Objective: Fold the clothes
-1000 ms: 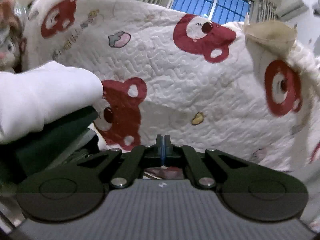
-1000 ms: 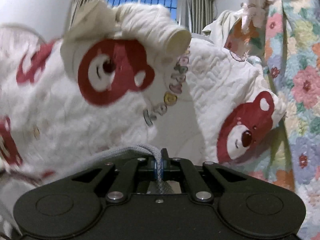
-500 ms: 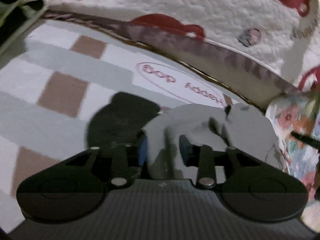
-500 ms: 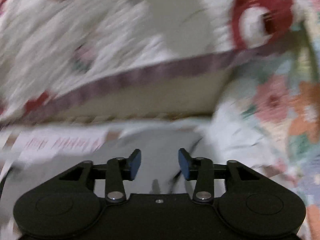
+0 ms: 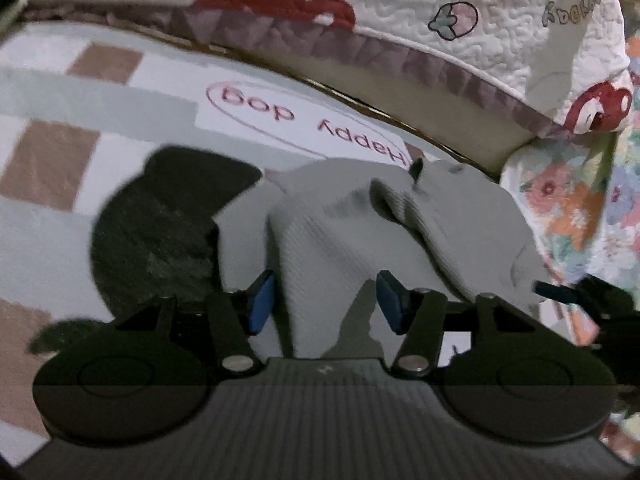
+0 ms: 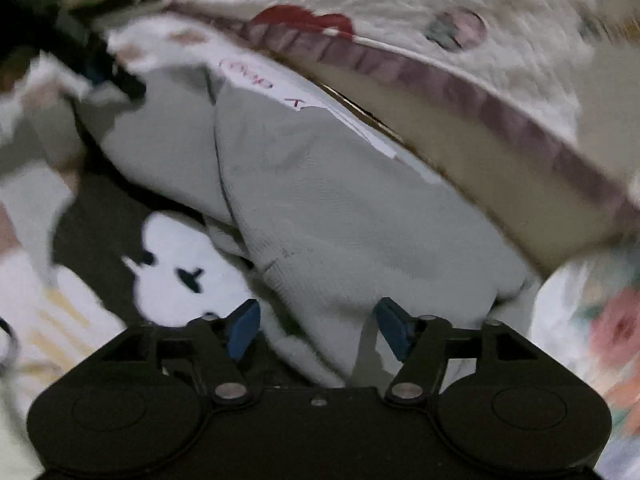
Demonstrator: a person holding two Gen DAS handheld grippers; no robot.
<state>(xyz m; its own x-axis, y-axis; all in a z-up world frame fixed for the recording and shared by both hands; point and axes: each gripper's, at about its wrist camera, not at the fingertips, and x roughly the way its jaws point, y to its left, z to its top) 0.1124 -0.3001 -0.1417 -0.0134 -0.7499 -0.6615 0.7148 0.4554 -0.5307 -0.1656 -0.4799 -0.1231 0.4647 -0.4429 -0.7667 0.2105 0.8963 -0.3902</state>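
your left gripper and right gripper were both opening, jaws apart over the grey garment, gripping nothing.

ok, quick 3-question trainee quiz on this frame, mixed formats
1. True or false: the left gripper is clamped shut on the grey garment.
2. What words are printed in the red oval on the checked sheet?
3. In the right wrist view, what lies just left of the grey garment? A) a dark garment with a white print B) a floral quilt C) a wooden box

Key
1. False: its jaws are opening, grey cloth lies between them, pads not pressing.
2. "Happy dog", seen upside down.
3. A. The right gripper is also opening over the grey cloth.
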